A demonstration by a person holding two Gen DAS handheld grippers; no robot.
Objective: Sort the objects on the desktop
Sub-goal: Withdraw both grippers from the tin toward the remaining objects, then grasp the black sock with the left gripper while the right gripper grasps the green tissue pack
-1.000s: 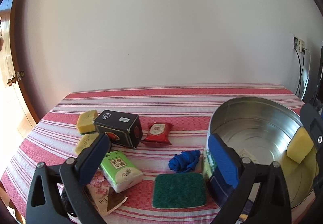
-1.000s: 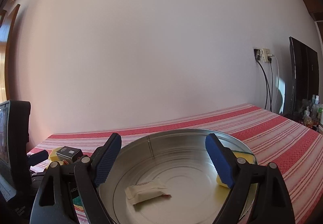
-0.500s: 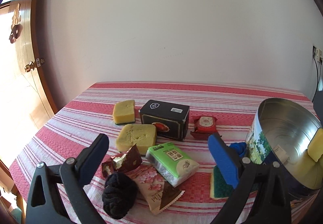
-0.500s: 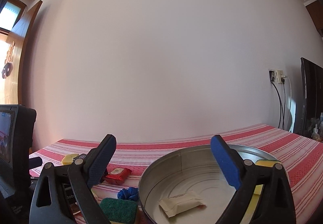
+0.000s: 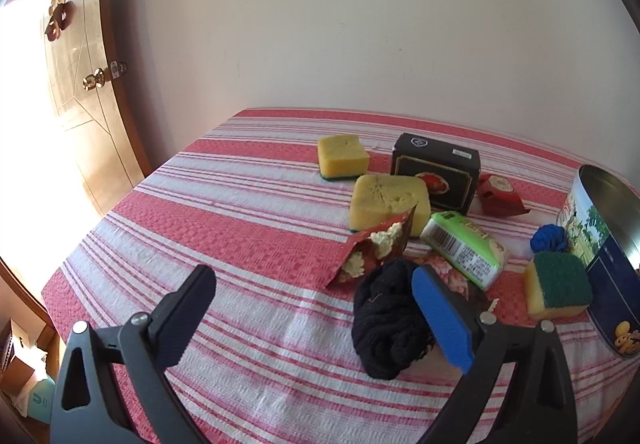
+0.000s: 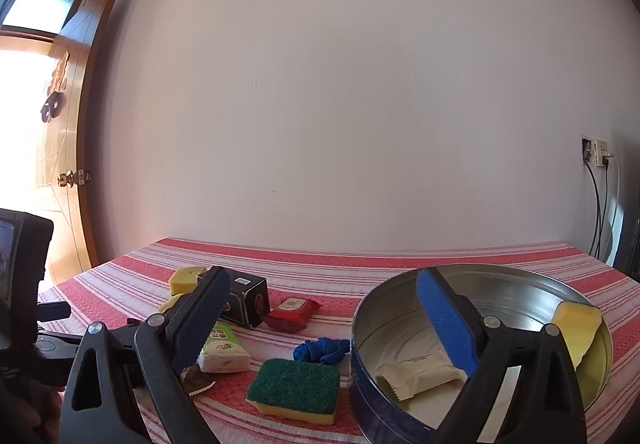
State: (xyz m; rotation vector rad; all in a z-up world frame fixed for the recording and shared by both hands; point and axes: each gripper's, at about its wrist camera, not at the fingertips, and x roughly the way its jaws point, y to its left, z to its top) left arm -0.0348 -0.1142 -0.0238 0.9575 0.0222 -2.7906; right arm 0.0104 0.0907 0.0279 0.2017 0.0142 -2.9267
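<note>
My left gripper (image 5: 316, 308) is open and empty, low over the striped cloth, its right finger beside a black knitted bundle (image 5: 386, 328). Around it lie a red snack packet (image 5: 376, 244), a green tissue pack (image 5: 466, 248), two yellow sponges (image 5: 342, 156) (image 5: 388, 196), a black box (image 5: 436, 168), a red wipes pack (image 5: 500, 192), a blue bundle (image 5: 548, 238) and a green-topped sponge (image 5: 558, 288). My right gripper (image 6: 324, 316) is open and empty above the green-topped sponge (image 6: 296, 388) and the round tin (image 6: 500, 284), which holds a cream packet (image 6: 420, 374) and a yellow sponge (image 6: 576, 328).
The table (image 5: 248, 180) with a red and white striped cloth stands against a white wall. A wooden door (image 5: 80, 84) is at the left. A wall socket with cables (image 6: 598, 164) is at the right. The left gripper's body (image 6: 24, 304) fills the right wrist view's left edge.
My left gripper has swung left and down toward the black bundle, away from the tin. My right gripper has shifted left, so the tin now sits under its right finger.
</note>
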